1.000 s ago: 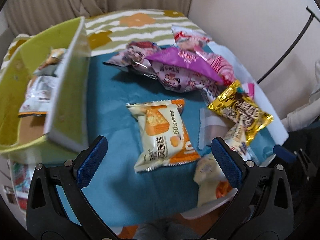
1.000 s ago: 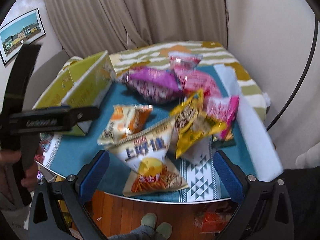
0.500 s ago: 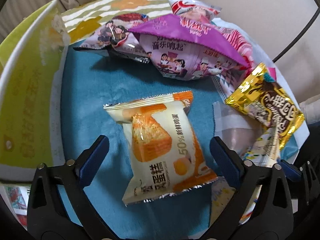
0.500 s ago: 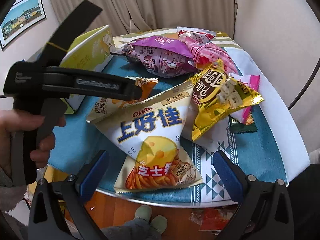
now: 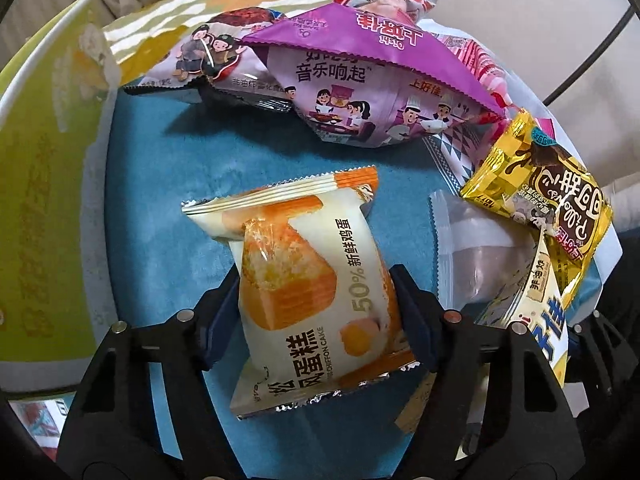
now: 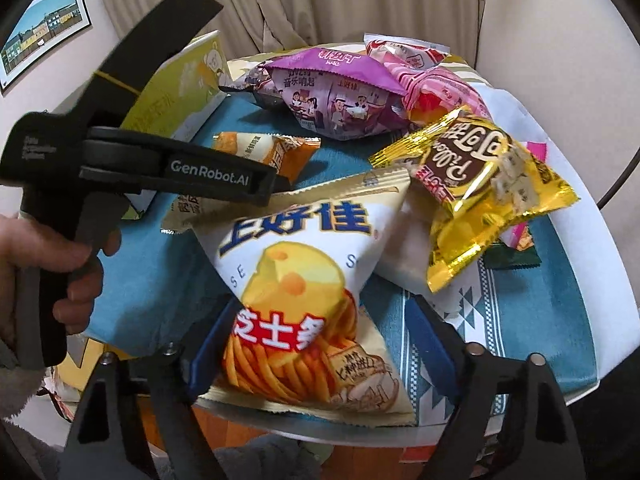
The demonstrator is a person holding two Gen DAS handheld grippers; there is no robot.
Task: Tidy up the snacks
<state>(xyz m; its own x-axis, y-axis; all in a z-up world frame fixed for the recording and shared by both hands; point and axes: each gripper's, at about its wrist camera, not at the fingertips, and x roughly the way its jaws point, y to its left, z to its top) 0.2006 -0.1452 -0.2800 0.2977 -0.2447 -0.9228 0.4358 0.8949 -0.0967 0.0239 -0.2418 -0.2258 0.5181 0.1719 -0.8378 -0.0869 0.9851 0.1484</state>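
Observation:
My left gripper (image 5: 316,312) is shut on the white-and-orange chiffon cake packet (image 5: 308,280), both blue pads pressing its sides on the teal cloth. The packet also shows in the right wrist view (image 6: 264,152), behind the left gripper's black body (image 6: 172,172). My right gripper (image 6: 320,340) is partly closed around the lower part of the white cheese-stick bag (image 6: 304,276); its left pad touches the bag, its right pad stands a little off. The yellow-green box (image 5: 44,208) stands at the left.
A purple bag (image 5: 372,80), a cartoon-print bag (image 5: 216,56), pink bags (image 6: 436,88) and a gold bag (image 5: 548,200) lie at the back and right of the round table (image 6: 576,288). A clear packet (image 5: 476,264) lies beside the cake.
My left gripper moved forward and closed on the cake packet. My right gripper moved in onto the cheese-stick bag and its jaws narrowed around it.

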